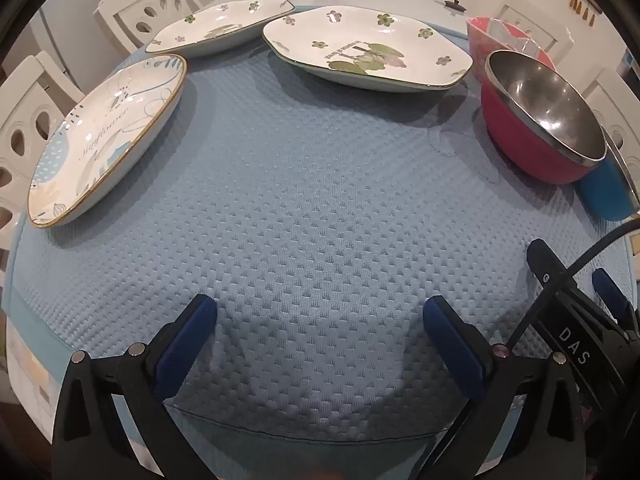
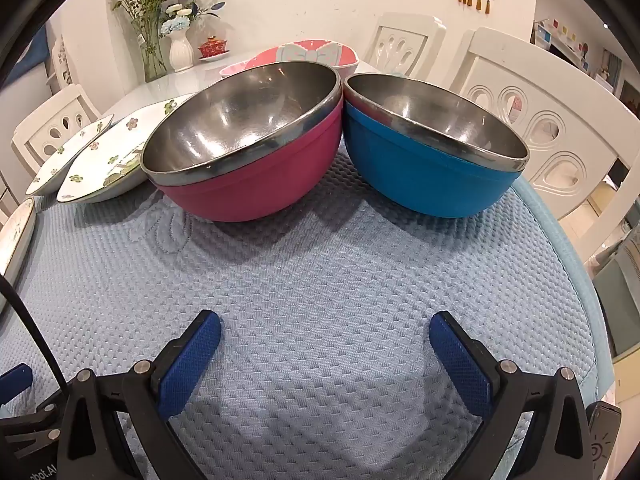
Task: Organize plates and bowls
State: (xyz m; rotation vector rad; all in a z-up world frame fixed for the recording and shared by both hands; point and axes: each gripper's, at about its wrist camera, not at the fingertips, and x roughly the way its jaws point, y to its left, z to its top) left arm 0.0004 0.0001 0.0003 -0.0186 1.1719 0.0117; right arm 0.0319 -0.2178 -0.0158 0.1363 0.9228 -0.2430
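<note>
- Pink steel-lined bowl [image 2: 244,148] sits upright near my table mat's [image 2: 320,280] far right edge, touching the blue steel-lined bowl [image 2: 432,160] at its right.
- Pink patterned bowl [image 2: 308,54] stands behind them.
- Two green-flowered plates [image 1: 368,48] [image 1: 222,26] lie along the far edge.
- Gold-rimmed plate [image 1: 108,136] lies at the left edge.

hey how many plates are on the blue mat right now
3: a gold-rimmed round plate at the left edge, and two green-flowered plates at the back, one far left, one centre. Bowls may hide others.
</note>
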